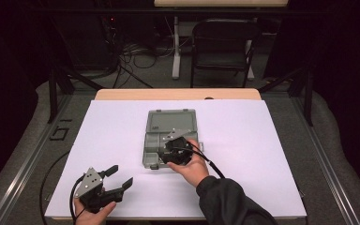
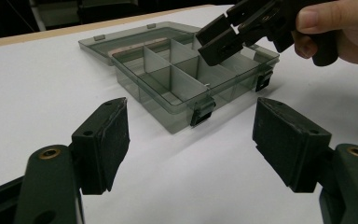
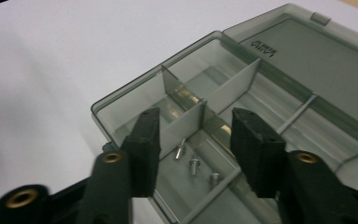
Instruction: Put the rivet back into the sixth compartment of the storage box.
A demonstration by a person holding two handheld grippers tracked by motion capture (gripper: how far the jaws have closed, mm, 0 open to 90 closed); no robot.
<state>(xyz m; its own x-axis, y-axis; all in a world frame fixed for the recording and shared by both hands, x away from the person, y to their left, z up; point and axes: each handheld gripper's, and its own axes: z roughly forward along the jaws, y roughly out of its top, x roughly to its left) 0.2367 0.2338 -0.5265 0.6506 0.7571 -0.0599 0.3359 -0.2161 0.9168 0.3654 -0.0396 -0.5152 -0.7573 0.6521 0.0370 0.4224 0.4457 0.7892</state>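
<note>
A grey see-through compartment box (image 1: 155, 140) lies open in the middle of the white sheet, lid (image 1: 171, 121) flat on the far side. My right gripper (image 1: 168, 151) hovers over the box's near right part, held by a hand in a dark sleeve. In the right gripper view its jaws (image 3: 196, 121) stand open above a divider, nothing between them, and three small screws (image 3: 194, 165) lie in the compartment below. My left gripper (image 1: 123, 174) rests open near the front left of the sheet, pointing at the box (image 2: 177, 70). The left gripper view also shows the right gripper (image 2: 223, 37).
The white sheet (image 1: 243, 140) covers most of the wooden table (image 1: 178, 93). A black chair (image 1: 222, 42) and floor cables (image 1: 131, 56) lie beyond the far edge. Black latches (image 2: 203, 109) sit on the box's near wall.
</note>
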